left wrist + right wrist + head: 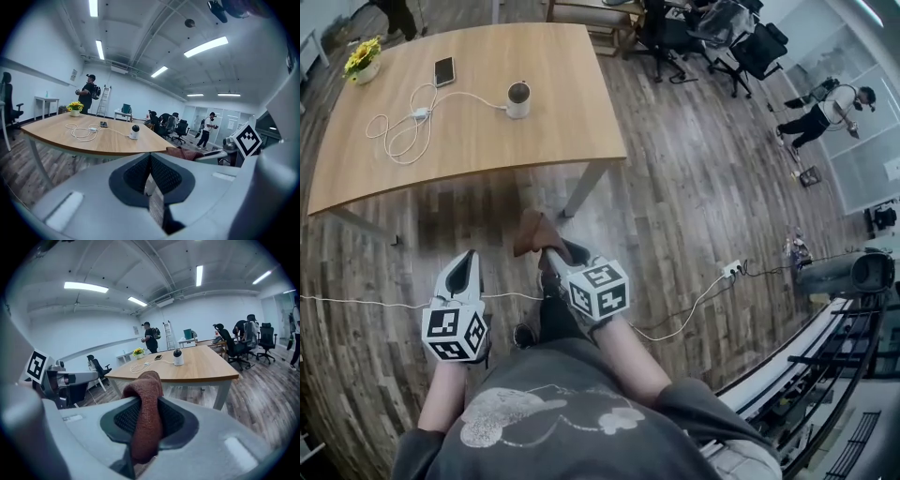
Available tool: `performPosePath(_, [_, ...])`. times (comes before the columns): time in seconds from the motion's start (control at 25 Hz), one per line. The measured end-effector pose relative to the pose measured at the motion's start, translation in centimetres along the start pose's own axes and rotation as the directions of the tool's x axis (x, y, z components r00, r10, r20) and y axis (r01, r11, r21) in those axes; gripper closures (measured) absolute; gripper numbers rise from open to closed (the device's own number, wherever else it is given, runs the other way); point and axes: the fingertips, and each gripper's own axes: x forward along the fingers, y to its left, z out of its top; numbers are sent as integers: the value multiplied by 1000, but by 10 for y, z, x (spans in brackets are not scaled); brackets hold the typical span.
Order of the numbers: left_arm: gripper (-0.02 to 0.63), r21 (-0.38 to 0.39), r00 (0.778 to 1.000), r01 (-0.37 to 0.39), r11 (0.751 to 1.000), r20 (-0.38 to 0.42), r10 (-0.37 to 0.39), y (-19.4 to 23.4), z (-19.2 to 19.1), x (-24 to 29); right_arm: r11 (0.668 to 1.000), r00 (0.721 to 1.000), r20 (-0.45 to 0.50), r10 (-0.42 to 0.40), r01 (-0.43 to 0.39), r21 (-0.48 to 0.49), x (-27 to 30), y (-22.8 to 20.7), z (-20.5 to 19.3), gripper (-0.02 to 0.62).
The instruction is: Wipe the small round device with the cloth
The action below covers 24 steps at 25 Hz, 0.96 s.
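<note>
The small round white device (517, 98) stands on the wooden table (544, 131), seen far off as the device (134, 132) and the device (177, 357) in both gripper views. A white cable (412, 122) runs from it across the tabletop. My right gripper (546, 255) is shut on a brown cloth (146, 413), which sticks up between its jaws; in the head view the cloth (534, 232) pokes out ahead of it. My left gripper (469, 267) is shut with nothing held. Both grippers hang low over the floor, well short of the table.
A phone (443, 70) and a yellow flower pot (362, 60) sit on the table's far side. Table legs (581, 192) stand in front of me. A white cord (356, 302) crosses the wood floor. Office chairs (741, 42) and people (820, 112) are farther off.
</note>
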Motion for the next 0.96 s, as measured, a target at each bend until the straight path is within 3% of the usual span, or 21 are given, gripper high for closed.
performPosePath(0.36, [588,20,997,80,997,4,-80,-35,-17,-21,999,999,-2,-54,54,-4,-47,10,-33,518])
performPosePath(0.72, [588,15,1000,15,1000,14,-16,-44,-10,-32,999,1000,9,5,-5,-33,-54,12,-20,519])
performPosePath(0.96, [588,16,1000,4,1000,12,-4,-66,-17,-26,999,1000,-11,19,-19,-31,-60,-10,-29,519])
